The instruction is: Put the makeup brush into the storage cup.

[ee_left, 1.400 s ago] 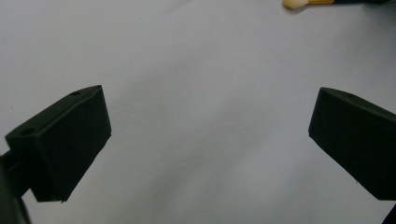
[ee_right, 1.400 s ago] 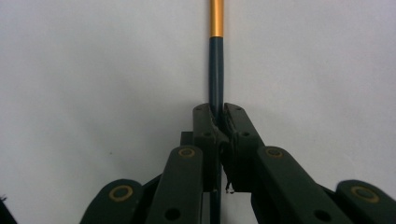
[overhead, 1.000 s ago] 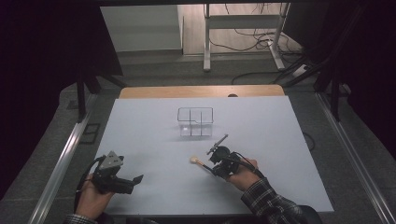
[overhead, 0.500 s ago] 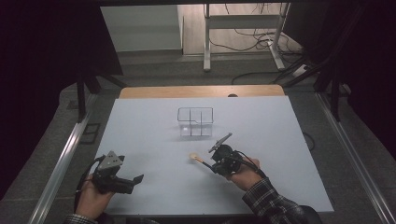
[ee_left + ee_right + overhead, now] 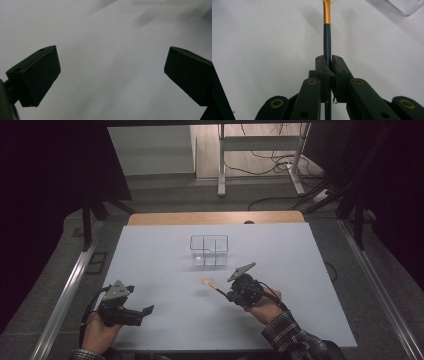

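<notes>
A person's two forearms come in from the near edge of a white table (image 5: 300,270), each hand holding a pair of black tongs. The right hand (image 5: 264,306), in a plaid sleeve (image 5: 295,337), reaches forward and toward the middle of the table, its wrist angled so that the right gripper (image 5: 226,293) points to the left and slightly away. Its jaws are pinched tight on the dark handle of a small brush (image 5: 212,285), which sticks out past the tips; in the right gripper view the brush (image 5: 327,30) runs straight up from the closed jaws, dark shaft first, then a gold band near the top edge. In the high view the brush's pale tip sits just above or on the table, a little nearer than a clear plastic box (image 5: 209,250) with dividers inside; whether the tip touches the surface cannot be told. A corner of the box (image 5: 405,6) shows at the top right of the right gripper view. The left hand (image 5: 100,332) rests low near the front left corner of the table, well apart from the right, with the left gripper (image 5: 145,312) pointing to the right, almost level with the tabletop. Its jaws stand wide apart with nothing between them, and in the left gripper view they frame the bare white surface.
</notes>
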{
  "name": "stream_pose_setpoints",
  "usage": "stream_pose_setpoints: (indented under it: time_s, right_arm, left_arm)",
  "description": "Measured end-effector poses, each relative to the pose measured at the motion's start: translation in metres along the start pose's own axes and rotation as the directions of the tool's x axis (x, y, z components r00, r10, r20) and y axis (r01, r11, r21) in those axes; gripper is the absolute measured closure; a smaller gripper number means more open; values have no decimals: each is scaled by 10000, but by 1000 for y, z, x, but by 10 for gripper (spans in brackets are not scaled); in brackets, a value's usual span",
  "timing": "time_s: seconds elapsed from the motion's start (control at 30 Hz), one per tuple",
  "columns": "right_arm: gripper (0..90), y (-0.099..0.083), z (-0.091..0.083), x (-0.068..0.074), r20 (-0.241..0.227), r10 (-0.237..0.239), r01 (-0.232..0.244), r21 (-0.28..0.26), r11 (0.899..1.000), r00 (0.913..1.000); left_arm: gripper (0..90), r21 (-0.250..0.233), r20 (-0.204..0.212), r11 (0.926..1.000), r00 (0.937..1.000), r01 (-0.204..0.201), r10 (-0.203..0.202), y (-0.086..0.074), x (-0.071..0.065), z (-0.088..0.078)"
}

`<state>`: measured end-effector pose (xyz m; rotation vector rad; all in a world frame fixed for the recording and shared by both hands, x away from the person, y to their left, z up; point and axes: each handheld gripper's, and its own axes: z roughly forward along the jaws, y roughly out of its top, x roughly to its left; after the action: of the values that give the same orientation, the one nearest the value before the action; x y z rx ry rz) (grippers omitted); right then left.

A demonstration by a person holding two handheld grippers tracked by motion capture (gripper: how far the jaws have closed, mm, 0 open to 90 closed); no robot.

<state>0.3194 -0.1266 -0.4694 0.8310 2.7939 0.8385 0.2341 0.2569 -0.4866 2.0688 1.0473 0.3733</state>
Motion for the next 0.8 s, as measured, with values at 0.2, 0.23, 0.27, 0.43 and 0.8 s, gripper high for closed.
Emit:
stream_pose_setpoints:
  time_s: [0.2, 0.23, 0.27, 0.43, 0.8]
  right_arm:
    - [847, -1, -4, -1, 47, -55, 57, -407, 9992, 10000]
    - [847, -1, -5, -1, 62, -53, 56, -469, 9989, 10000]
    - [847, -1, -6, 0, 82, -85, 90, -530, 9986, 9999]
    - [846, -2, -11, 2, 187, -218, 235, -1015, 9946, 9996]
    - [847, -4, -20, 4, 260, -514, 553, -1811, 9819, 9983]
  left_arm:
    - [4, -415, 499, 9976, 9974, 549, -528, 3, -2, -1]
    - [3, -477, 541, 9972, 9970, 571, -546, 4, -2, -1]
    - [3, -496, 564, 9972, 9970, 562, -534, 4, -2, -1]
    - [3, -403, 625, 9973, 9964, 606, -580, 6, -4, 1]
    - [0, -201, 697, 9993, 9971, 321, -306, 15, -12, 8]
